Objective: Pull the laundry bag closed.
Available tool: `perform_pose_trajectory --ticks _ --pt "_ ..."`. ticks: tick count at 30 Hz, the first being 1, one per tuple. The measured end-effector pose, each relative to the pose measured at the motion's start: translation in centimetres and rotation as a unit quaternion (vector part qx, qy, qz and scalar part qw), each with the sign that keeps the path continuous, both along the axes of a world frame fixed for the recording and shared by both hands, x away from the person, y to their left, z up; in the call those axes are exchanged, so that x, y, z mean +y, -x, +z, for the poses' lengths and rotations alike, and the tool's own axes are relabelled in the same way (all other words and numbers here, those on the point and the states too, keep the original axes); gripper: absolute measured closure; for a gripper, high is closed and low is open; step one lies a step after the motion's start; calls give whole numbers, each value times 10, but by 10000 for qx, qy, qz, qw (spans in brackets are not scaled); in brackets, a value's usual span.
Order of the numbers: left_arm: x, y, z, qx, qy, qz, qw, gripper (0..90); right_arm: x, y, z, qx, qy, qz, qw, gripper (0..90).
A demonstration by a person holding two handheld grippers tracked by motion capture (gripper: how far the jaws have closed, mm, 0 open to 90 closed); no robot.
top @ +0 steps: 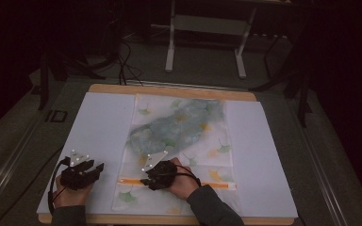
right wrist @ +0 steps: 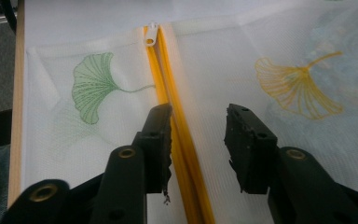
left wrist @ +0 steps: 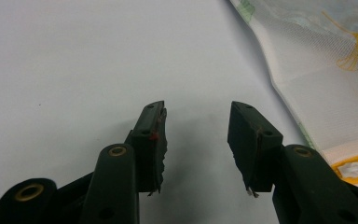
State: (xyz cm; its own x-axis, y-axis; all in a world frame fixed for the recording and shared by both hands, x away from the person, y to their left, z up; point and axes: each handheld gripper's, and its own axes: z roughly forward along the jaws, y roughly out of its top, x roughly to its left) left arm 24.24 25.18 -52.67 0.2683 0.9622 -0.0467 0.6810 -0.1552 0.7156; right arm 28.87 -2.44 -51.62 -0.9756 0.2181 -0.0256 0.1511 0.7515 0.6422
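Note:
A white mesh bag (top: 179, 141) printed with ginkgo leaves lies flat on the white table sheet (top: 99, 122), with something grey-blue showing through its upper half. Its orange zipper (top: 217, 184) runs across the near end. In the right gripper view the zipper (right wrist: 168, 88) leads away to a white pull tab (right wrist: 150, 36). My right gripper (right wrist: 198, 144) hovers open just over the zipper, which passes beside its left jaw. My left gripper (left wrist: 196, 140) is open over bare white sheet, left of the bag's edge (left wrist: 307, 93). From above, the left gripper (top: 81, 172) and right gripper (top: 159, 175) sit near the front edge.
The wooden table edge (top: 169, 89) frames the sheet. Beyond the table stand a white metal stand (top: 207, 33) and cables on a dark floor. White sheet lies bare on either side of the bag.

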Motion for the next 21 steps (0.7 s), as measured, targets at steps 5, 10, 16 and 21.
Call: perform_pose_trajectory --ticks 5,10,16,21 --pt "0 0 0 9 -21 -20 10000 564 6 -1 -2 24 21 102 9999 658" --pt "0 -1 0 21 -28 -27 10000 564 13 -1 -6 55 -10 195 9998 695" --pt "-1 0 0 26 -80 -29 10000 561 26 0 -8 83 -16 260 9996 682" --pt "-1 -1 0 27 -89 -30 10000 560 34 2 -9 104 -11 318 9994 669"
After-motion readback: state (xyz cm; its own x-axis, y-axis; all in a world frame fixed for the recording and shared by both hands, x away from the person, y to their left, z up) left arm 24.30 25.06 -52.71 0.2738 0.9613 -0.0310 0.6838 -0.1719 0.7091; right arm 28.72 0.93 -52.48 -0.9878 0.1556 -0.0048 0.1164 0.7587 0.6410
